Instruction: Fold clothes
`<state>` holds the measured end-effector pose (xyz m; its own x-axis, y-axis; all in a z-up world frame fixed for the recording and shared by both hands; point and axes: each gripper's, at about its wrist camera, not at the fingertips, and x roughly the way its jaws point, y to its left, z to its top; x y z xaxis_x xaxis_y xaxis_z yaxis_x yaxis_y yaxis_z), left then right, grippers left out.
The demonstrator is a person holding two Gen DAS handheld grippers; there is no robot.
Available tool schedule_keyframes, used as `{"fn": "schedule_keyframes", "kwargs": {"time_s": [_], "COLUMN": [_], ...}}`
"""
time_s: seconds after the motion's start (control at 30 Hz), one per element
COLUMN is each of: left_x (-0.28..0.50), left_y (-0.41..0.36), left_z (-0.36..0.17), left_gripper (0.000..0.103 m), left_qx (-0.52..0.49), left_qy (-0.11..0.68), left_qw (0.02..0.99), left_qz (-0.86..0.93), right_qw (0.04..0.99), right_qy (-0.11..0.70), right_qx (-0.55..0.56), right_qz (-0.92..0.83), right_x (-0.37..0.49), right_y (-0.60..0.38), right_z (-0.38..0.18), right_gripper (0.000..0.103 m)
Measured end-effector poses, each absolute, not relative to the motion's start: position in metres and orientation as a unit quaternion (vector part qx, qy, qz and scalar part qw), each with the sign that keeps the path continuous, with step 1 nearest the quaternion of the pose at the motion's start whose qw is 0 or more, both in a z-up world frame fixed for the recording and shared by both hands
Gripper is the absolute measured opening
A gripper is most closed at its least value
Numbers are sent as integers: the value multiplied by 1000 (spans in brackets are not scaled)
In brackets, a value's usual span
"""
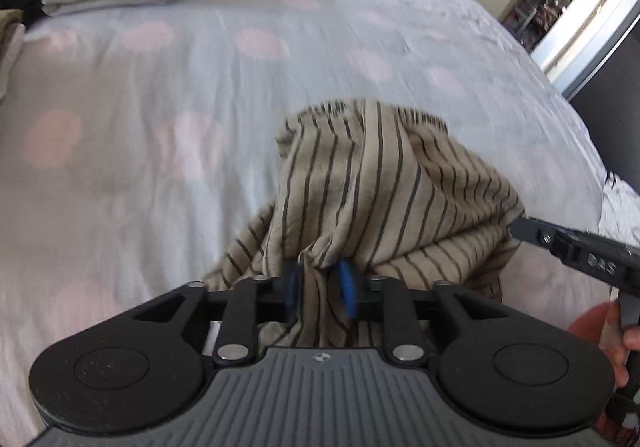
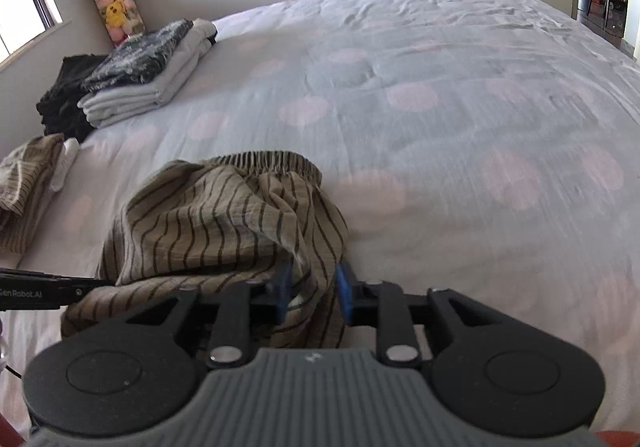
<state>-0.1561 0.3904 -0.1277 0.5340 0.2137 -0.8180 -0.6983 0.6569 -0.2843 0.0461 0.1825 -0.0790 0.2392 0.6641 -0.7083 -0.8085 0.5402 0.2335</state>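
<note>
A bed (image 2: 440,95) under a pale cover with pink dots fills both wrist views. A tan, dark-striped garment (image 2: 224,223) lies bunched on it, straight ahead of both tongs and running back between their blue pads, its elastic waistband at the far edge. Beyond the garment and far to the left, a stack of folded clothes (image 2: 136,87) sits near the bed's corner, with a second striped piece (image 2: 24,183) closer in at the left edge. The left gripper (image 1: 320,287) has its jaws parted, a fold of the garment hanging loosely between the pads without being pinched. The right gripper (image 2: 312,291) is likewise released, cloth draped through the gap. A hand (image 1: 616,343) grips the right tool at the left view's right edge.
</note>
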Motion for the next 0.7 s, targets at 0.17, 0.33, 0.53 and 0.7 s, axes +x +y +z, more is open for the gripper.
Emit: {"fn": "schedule_keyframes", "kwargs": {"time_s": [0.17,0.33,0.53,0.7], "left_x": [-165,-132,-100,-87], "left_y": [404,439,465,469], "left_z": [-106,-115,-157,-186], "left_gripper": [63,63,63,63], "left_qx": [-306,-290,-254,-252], "left_qy": [334,353,390,408], "left_qw": [849,836,829,823], "left_qz": [272,303,311,304], "right_qw": [788,781,763,741], "right_qy": [371,358,368,400], "right_qx": [-60,-117,-126,-98], "right_qz": [487,498,516,531], "right_x": [61,88,112,122], "right_y": [180,224,270,282], "right_z": [-60,-67,-103,-134], "right_gripper": [37,49,56,63]}}
